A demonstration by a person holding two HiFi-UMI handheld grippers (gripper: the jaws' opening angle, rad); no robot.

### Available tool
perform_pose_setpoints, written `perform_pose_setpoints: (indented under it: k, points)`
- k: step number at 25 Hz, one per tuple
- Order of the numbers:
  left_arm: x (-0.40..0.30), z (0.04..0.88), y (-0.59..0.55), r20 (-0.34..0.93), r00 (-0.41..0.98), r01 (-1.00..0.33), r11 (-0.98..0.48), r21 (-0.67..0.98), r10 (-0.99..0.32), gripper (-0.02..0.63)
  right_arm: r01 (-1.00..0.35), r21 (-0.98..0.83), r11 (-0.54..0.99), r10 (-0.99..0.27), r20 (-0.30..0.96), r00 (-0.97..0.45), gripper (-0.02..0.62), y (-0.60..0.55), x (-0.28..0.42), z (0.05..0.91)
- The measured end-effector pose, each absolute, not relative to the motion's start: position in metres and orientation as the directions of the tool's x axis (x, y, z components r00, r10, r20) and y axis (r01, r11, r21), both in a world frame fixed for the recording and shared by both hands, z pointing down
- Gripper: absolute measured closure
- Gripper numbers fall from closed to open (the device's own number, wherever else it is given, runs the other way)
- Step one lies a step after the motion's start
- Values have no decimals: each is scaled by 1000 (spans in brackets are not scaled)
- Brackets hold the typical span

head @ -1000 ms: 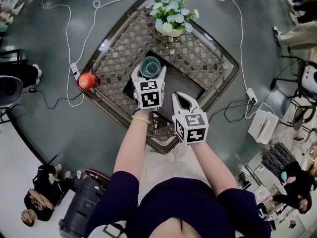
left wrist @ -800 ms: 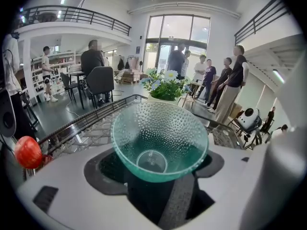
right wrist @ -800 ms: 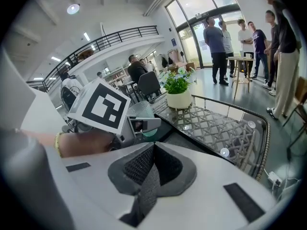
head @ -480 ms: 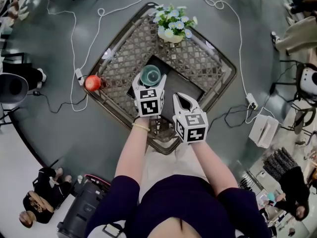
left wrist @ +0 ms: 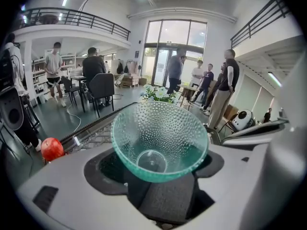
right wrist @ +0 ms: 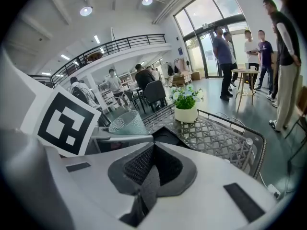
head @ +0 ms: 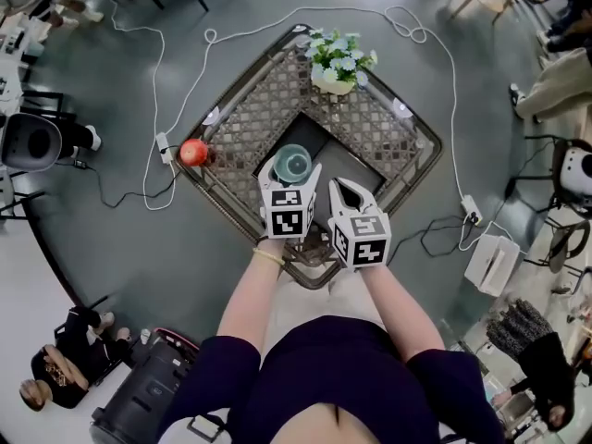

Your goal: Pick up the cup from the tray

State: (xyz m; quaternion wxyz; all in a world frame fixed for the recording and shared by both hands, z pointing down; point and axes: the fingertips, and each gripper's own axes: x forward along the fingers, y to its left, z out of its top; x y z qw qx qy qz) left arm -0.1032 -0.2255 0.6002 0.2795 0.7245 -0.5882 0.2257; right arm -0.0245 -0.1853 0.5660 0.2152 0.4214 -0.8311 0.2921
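Holding both tools out over the near corner of the table, the person has the left gripper [head: 291, 179] clamped on the cup [head: 293, 163], a green dimpled glass one gripped low on its body with its mouth upward; the left gripper view shows it upright between the dark pads with open air behind it. Just beside it, the right gripper [right wrist: 149, 174] has its jaws pressed together on nothing. Over the last second the cup has stayed in that grip, but it has drifted from the far left edge of the tray [head: 356, 160] towards the tray's near side, closer to the person. It now appears to hang clear above the dark tray rather than stand on it, so the pick-up looks as good as done; what remains is only to carry it steadily. Beyond the tray lies the lattice table [head: 245, 128], with a red apple [head: 192, 152] at its left corner and a pot of flowers [head: 338, 63] at the far corner, and a white cable [head: 157, 72] looping over the floor around it. No brand or legible writing shows anywhere; the only print is the black-and-white square markers [head: 288, 220] on the gripper cubes.
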Motion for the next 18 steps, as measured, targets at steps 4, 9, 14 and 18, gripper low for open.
perform_pose_setpoints:
  k: [4,9,14,18]
  points:
    - [-104,587,-208,650,203,-979,-141,146,-733,227,-820,-288,494,-583,590,-558,584,-181,-24,555]
    - [-103,571,-186,637,202,-979,-128,161,-744,225,-808,-269,523,-584,578,-570,584,-174,-25,545]
    - [-102,553,-166,622,202,-979,-134,155,-757,226,-797,-262,544,-588,557,-586,584,-163,-26,532]
    - [-102,543,-150,610,200,-979,-130,157,-767,227,-784,-259,564,-589,539,-602,585,-153,-27,523]
